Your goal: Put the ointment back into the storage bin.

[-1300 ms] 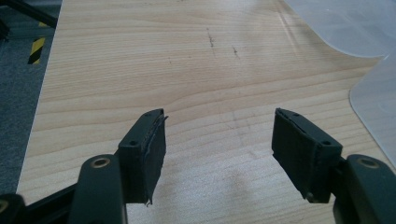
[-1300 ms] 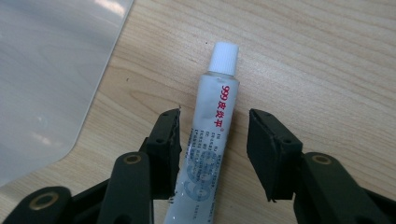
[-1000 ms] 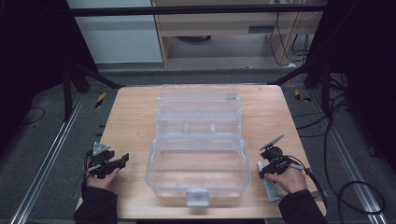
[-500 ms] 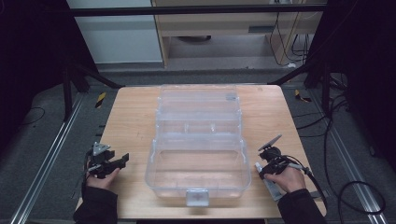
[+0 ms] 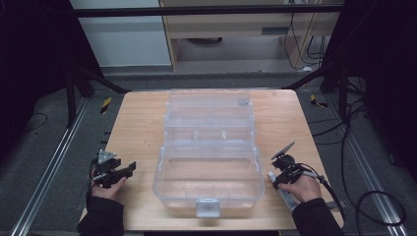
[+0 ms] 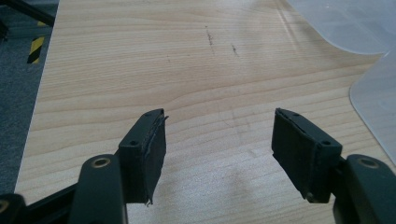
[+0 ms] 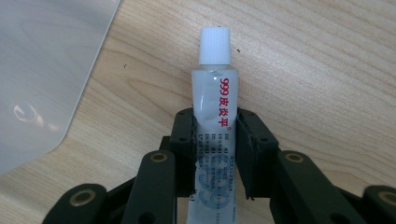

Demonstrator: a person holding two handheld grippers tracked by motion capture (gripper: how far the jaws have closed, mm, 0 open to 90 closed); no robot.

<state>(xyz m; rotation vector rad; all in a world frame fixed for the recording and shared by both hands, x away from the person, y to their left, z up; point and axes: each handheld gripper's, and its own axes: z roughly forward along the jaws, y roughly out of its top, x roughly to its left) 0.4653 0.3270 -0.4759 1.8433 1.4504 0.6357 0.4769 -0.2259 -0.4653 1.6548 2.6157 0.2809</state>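
**Tube pinched, box waiting**

Wooden table point(image 5: 137, 123) carries an open clear plastic organiser box point(image 5: 209, 162) at its middle, with dark floor and cables around. Right gripper point(image 7: 215, 140) has just been closing, and its pads now clamp a small white ointment tube point(image 7: 215, 100) lying on the wood just right of the box, cap pointing away. Left gripper point(image 6: 219, 140) hovers over bare wood left of the box, jaws spread wide and holding nothing. Trouble I'd expect: the tube is soft and slick (the pads grip its midsection, not the crimped end), so a hard squeeze could buckle it, or it could pivot and slip during the lift. It might also clip the box's near wall on the way in.
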